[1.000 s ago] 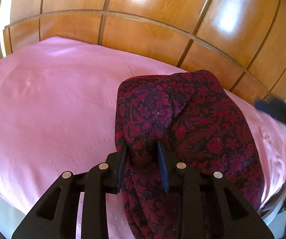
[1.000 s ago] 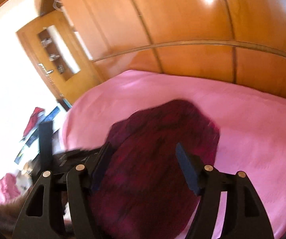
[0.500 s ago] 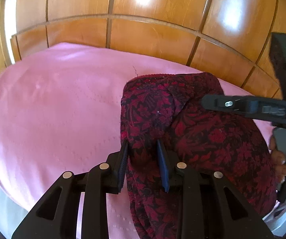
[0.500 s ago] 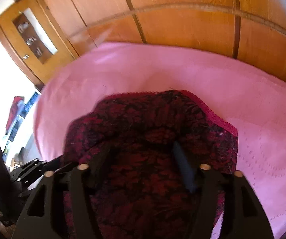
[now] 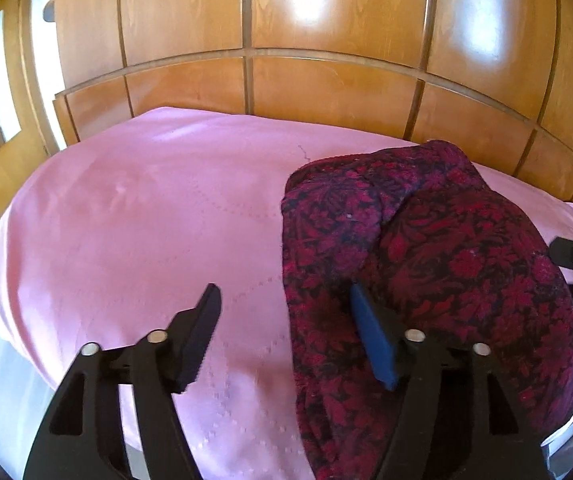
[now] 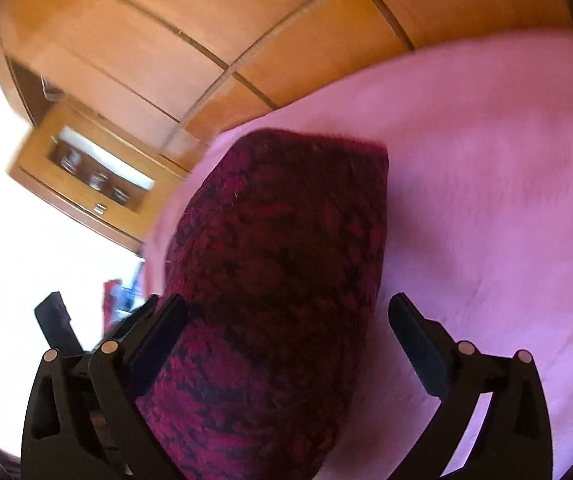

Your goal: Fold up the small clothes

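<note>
I see a dark red and black floral-patterned small garment (image 5: 426, 264) lying bunched on the pink bedspread (image 5: 134, 216), near the bed's front edge and in front of the glossy wooden panelled headboard (image 5: 326, 88). My left gripper (image 5: 284, 312) has just been opening; its jaws stand apart, one over bedspread, one against the garment. My right gripper (image 6: 286, 320) has also just spread wide, straddling the garment without pressing it.
</note>
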